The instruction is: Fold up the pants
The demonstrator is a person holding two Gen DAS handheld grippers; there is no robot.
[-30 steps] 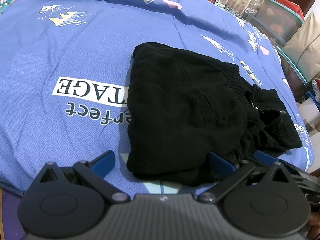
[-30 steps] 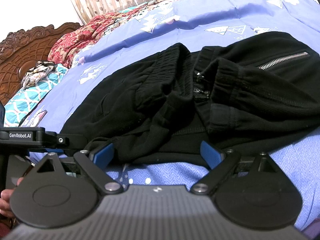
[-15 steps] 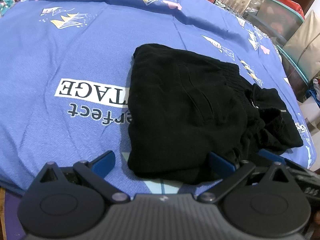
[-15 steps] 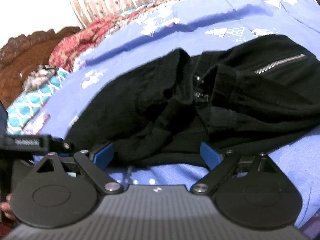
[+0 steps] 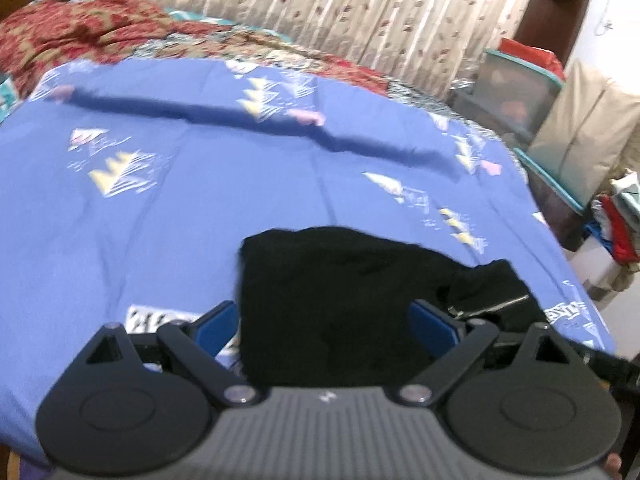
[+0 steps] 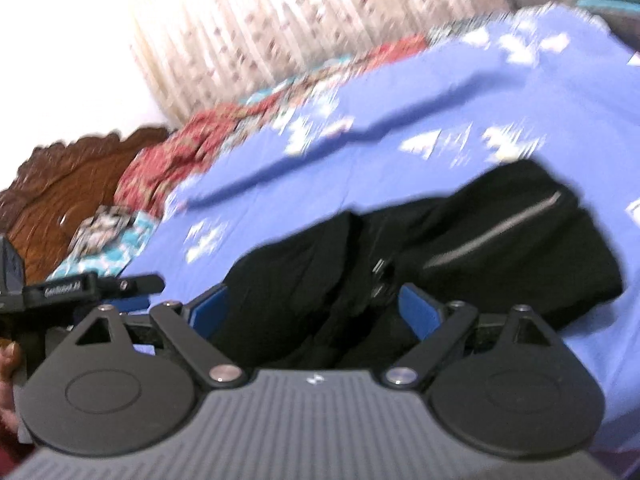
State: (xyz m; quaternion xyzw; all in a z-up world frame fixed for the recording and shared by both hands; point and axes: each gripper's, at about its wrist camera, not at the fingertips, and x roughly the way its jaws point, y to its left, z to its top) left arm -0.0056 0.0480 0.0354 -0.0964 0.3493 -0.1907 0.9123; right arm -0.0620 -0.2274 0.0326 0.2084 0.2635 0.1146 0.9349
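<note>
Between left gripper fingers, just narrowed but spread and gripping nothing, black pants lie folded on the blue bed; likely backing off. Right gripper also spread, empty. Only the right view shows the zipper clearly.

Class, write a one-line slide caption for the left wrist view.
Open left claw above folded black pants lying on a blue patterned bedsheet, curtains behind.
</note>
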